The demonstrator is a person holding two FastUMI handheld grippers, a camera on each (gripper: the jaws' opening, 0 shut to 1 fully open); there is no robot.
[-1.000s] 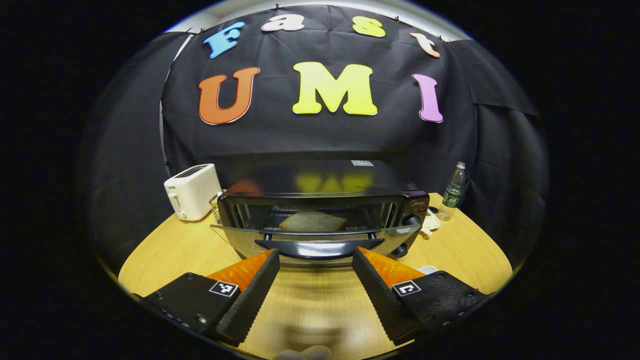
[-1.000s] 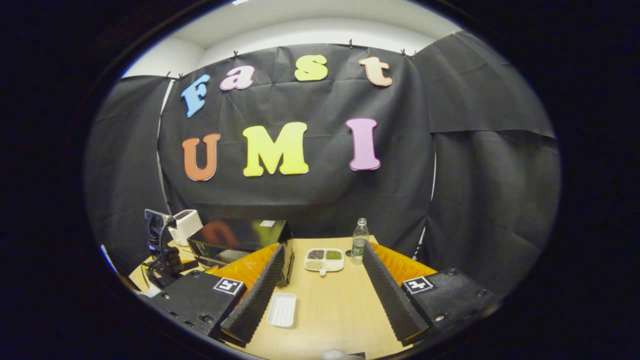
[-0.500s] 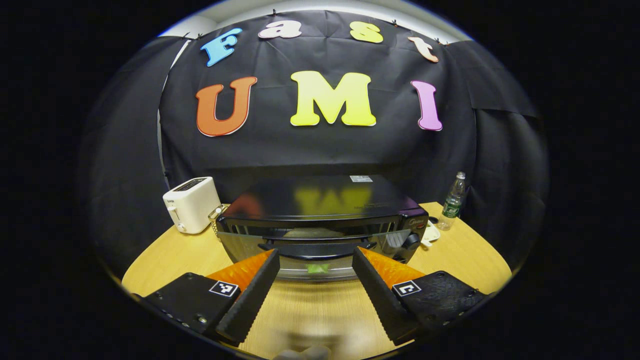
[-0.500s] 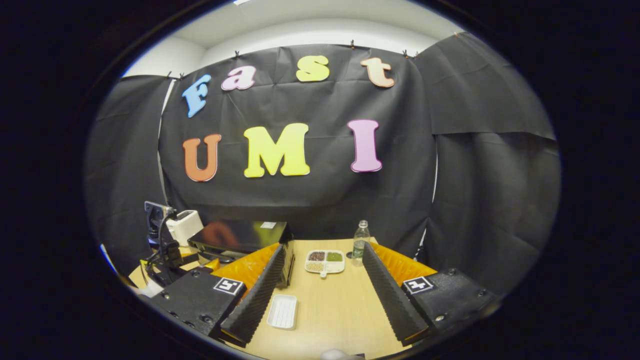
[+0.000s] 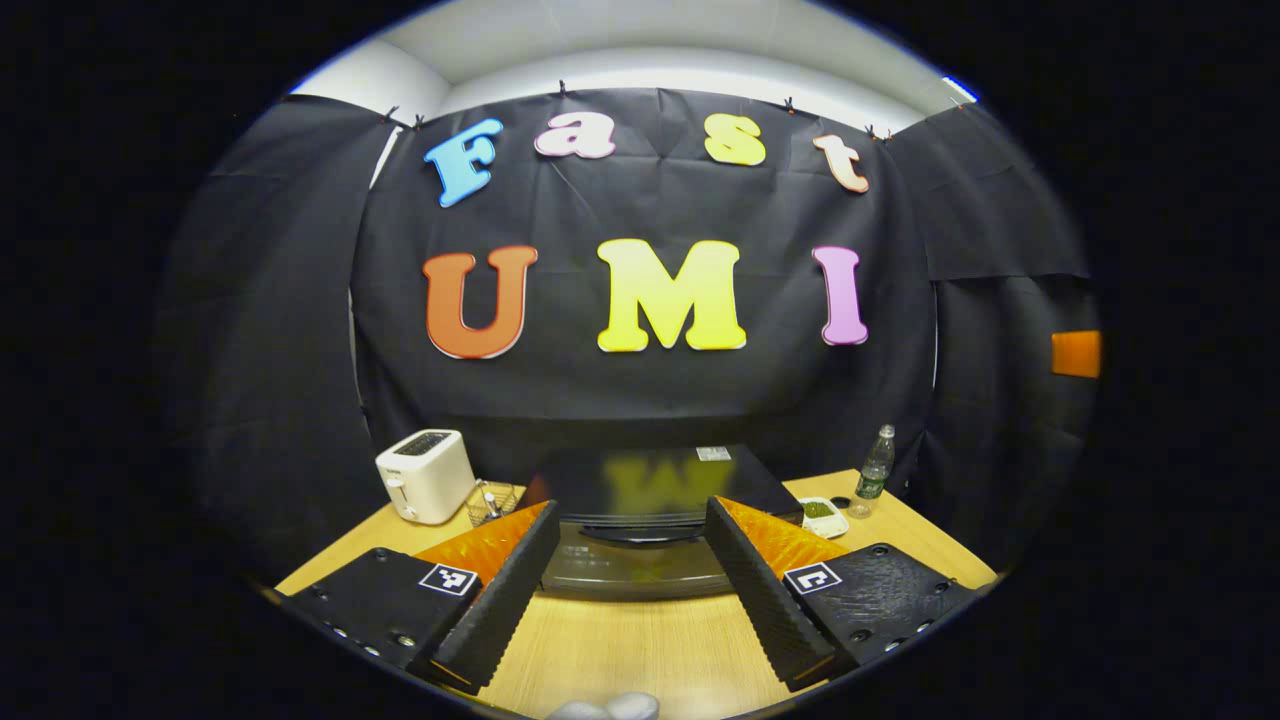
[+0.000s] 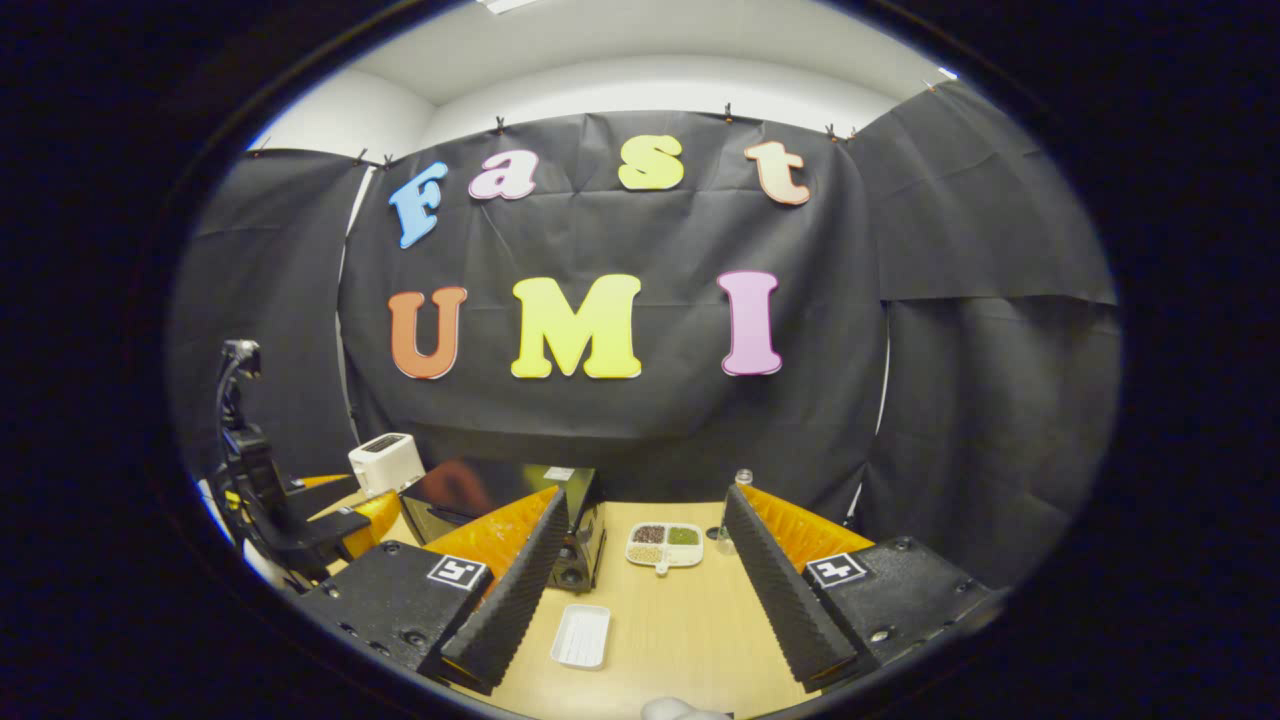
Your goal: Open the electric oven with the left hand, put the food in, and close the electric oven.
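Observation:
The black electric oven [image 5: 650, 478] stands on the wooden table [image 5: 630, 650] with its glass door [image 5: 640, 572] up against the front. The glass is dark and I cannot make out food behind it. My left gripper [image 5: 631, 506] is open, held back from the oven front and touching nothing. In the right gripper view the oven [image 6: 480, 485] sits at the left, and the left gripper [image 6: 345, 505] hovers in front of it. My right gripper [image 6: 646, 492] is open over the table with nothing between its fingers.
A white toaster [image 5: 425, 475] and a small wire basket [image 5: 490, 500] stand left of the oven. A divided dish of grains [image 6: 665, 543] and a water bottle [image 5: 875, 470] are to its right. An empty white tray [image 6: 583, 635] lies on the table near the right gripper.
The oven door went from partly open, with a slice of bread visible inside, to shut. The left gripper drew back and up from the oven. The right gripper shifted slightly.

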